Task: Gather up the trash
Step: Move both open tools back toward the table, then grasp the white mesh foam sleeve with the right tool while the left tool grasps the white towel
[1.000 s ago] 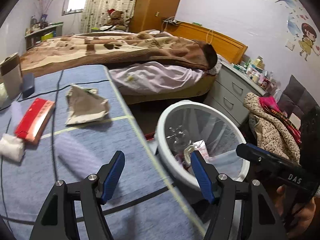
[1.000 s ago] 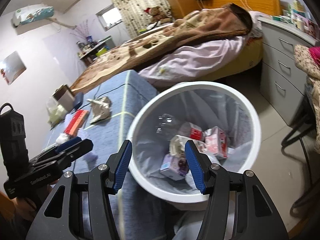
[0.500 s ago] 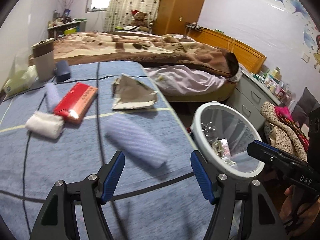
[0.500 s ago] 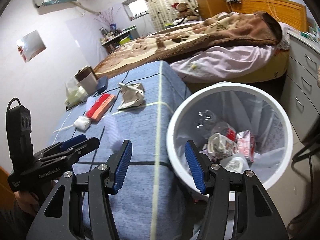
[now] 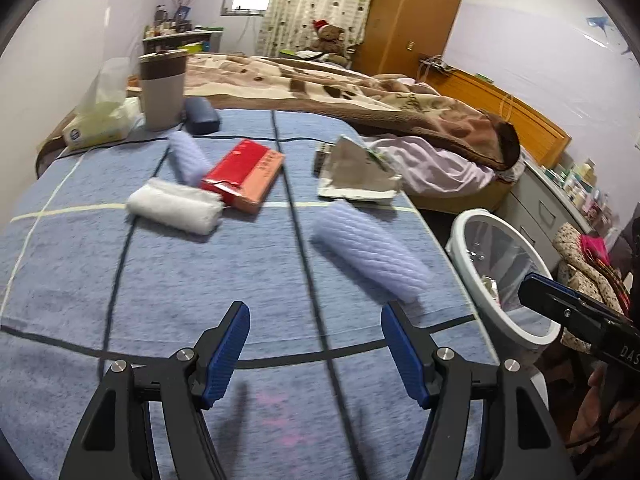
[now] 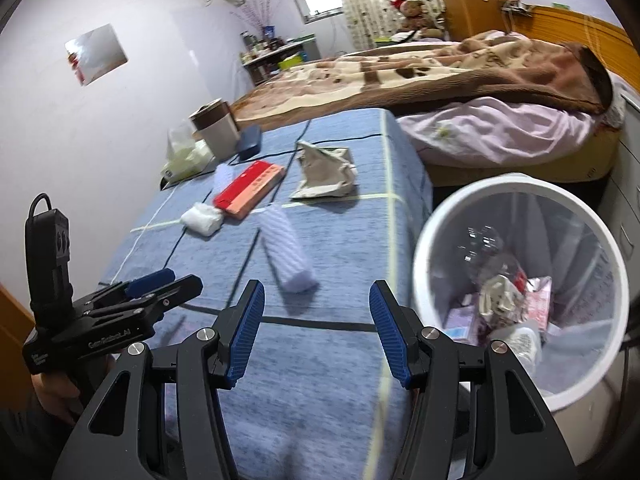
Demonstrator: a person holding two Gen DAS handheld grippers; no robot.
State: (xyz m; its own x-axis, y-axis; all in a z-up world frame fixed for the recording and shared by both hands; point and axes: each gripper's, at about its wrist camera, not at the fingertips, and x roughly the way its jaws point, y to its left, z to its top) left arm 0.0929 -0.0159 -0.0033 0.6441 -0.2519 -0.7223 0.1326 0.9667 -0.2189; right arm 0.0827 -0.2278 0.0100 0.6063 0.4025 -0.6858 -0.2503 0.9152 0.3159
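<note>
- Two grippers over the blue cloth (image 5: 168,280), both with jaws apart and nothing between the pads.
- Left gripper (image 5: 316,354) above the near end of the cloth, lilac roll (image 5: 370,258) lying just ahead, towards its right finger.
- Right gripper (image 6: 316,332) near the cloth's right edge, white bin (image 6: 436,240) just beside it on the floor.
- Inside the bin: crumpled wrappers and a pink carton (image 6: 538,308), piled at the bottom.
- Still on the cloth: crumpled paper (image 5: 358,170) at the far right, near the edge by the bed (image 5: 320,84).
- Red box (image 5: 246,174) mid-cloth, touching a white roll (image 5: 174,208) at its near corner.
- Second lilac roll (image 5: 188,156) tucked behind the red box.
- Far left: cup (image 5: 163,90), dark case (image 5: 202,116) and tissue pack (image 5: 98,128) bunched together.
</note>
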